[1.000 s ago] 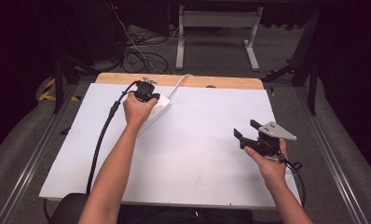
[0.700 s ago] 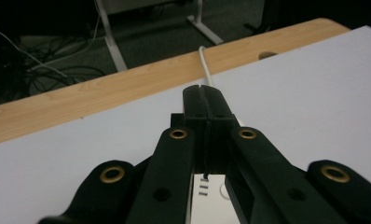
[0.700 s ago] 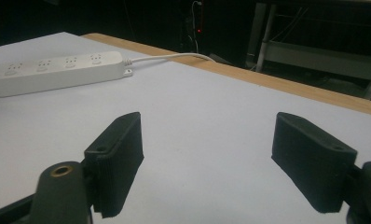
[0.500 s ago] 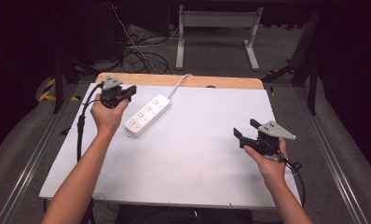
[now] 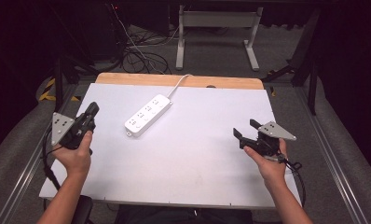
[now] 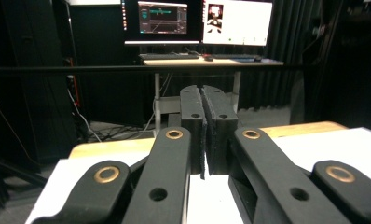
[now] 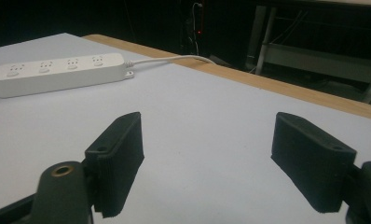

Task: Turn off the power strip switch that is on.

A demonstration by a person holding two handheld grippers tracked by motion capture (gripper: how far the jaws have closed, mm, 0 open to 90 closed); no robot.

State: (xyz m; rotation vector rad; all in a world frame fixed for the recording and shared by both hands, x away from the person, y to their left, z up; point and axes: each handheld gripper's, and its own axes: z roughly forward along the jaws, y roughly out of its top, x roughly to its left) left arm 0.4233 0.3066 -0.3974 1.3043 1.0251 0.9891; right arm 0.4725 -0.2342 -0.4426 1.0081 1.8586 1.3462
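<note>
A white power strip (image 5: pixel 147 115) lies diagonally on the white table (image 5: pixel 193 158), its cord (image 5: pixel 178 83) running off the far edge. In the right gripper view the power strip (image 7: pixel 58 73) sits at the far left, its cord (image 7: pixel 174 59) trailing right. My left gripper (image 5: pixel 92 109) is held at the table's left edge, jaws pressed together with nothing between them; in the left gripper view the left gripper (image 6: pixel 203 126) points toward the far desk. My right gripper (image 5: pixel 245 128) hovers over the right side of the table, and in its own view the right gripper (image 7: pixel 207 156) stands wide open and empty.
A wooden strip (image 5: pixel 179 80) borders the table's far edge. Beyond it are cables (image 5: pixel 141 56) on the floor and a metal desk frame (image 5: pixel 216 32). Monitors (image 6: pixel 197 21) stand on a desk in the left gripper view. Metal rails (image 5: pixel 333 158) flank the table.
My left gripper has moved away from the power strip, down and left to the table's left edge. The power strip stays where it was. The right gripper has not moved.
</note>
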